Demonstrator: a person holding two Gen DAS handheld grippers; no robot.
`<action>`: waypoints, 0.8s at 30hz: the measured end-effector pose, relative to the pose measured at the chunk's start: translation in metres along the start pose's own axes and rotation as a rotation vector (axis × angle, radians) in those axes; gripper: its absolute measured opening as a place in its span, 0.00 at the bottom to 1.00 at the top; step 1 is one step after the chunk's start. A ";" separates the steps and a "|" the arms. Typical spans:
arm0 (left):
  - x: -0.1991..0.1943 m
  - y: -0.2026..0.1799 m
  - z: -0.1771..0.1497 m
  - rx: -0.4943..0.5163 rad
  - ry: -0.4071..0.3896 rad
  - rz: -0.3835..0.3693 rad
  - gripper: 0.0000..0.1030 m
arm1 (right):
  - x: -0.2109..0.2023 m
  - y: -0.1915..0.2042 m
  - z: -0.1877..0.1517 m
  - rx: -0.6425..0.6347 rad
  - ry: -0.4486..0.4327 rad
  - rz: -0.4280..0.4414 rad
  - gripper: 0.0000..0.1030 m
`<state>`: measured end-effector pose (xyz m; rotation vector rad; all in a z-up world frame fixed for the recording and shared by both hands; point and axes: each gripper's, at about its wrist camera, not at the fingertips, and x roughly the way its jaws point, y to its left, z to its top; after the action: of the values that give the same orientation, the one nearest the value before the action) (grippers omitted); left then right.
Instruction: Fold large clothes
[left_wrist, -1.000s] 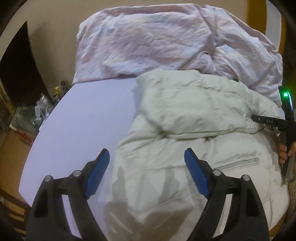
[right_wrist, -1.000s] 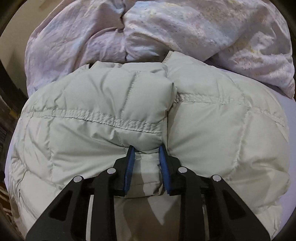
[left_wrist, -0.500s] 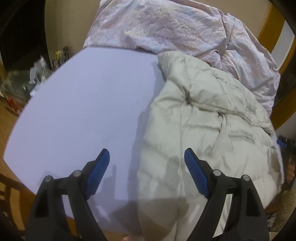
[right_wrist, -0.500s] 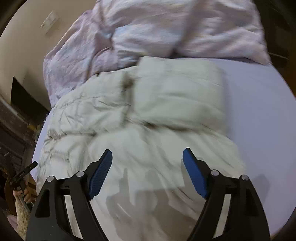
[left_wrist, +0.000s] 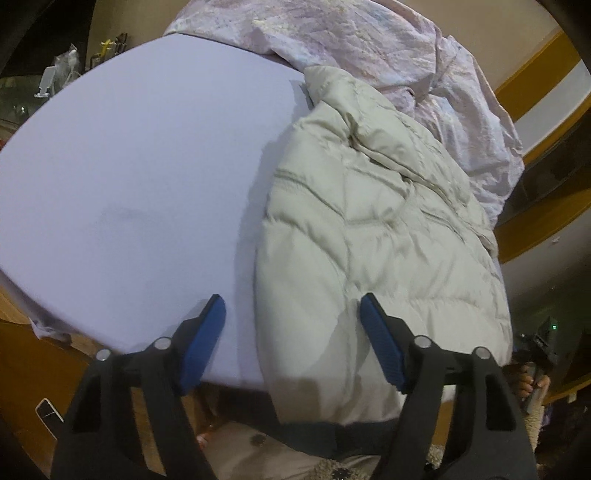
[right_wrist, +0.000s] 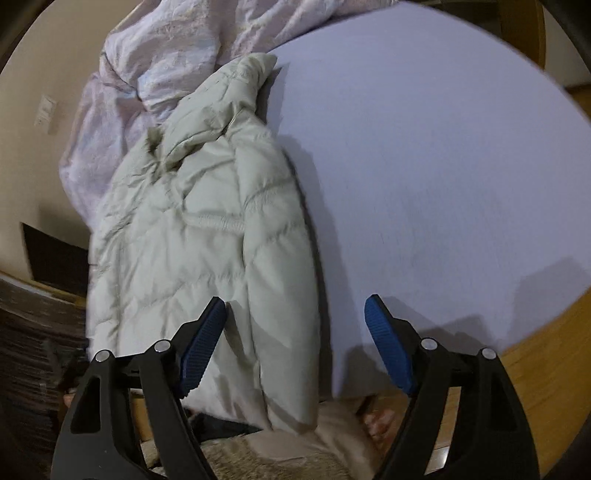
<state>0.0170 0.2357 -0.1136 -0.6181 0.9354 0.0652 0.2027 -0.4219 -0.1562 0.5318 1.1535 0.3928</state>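
Observation:
A cream puffer jacket (left_wrist: 376, 236) lies folded lengthwise on the lavender bed sheet (left_wrist: 140, 177); its near end hangs a little over the bed's front edge. It also shows in the right wrist view (right_wrist: 207, 236), collar at the far end. My left gripper (left_wrist: 291, 332) is open and empty above the jacket's left edge near the bed front. My right gripper (right_wrist: 295, 332) is open and empty above the jacket's right edge. The right gripper shows small in the left wrist view (left_wrist: 543, 343).
A crumpled pink quilt (left_wrist: 369, 48) lies at the head of the bed, also in the right wrist view (right_wrist: 155, 55). Wooden floor (right_wrist: 535, 350) lies beyond the bed edge. A phone (left_wrist: 48, 410) lies on the floor. Clutter (left_wrist: 62, 70) stands at the far left.
My right gripper let go of the jacket fold, opened and drew back toward the bed's front edge. My left gripper also drew back and swung left. The jacket now lies folded narrower.

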 end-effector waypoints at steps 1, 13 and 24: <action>0.000 0.000 -0.002 -0.001 0.004 -0.012 0.65 | -0.002 -0.002 -0.005 -0.001 -0.007 0.035 0.73; -0.003 -0.004 -0.033 -0.039 0.017 -0.147 0.52 | 0.015 0.000 -0.030 0.036 0.056 0.336 0.57; -0.018 -0.014 -0.031 -0.050 -0.059 -0.134 0.21 | -0.008 0.021 -0.030 -0.032 -0.093 0.284 0.18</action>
<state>-0.0124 0.2116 -0.1074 -0.7198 0.8354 -0.0126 0.1712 -0.4034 -0.1472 0.6817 0.9833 0.6230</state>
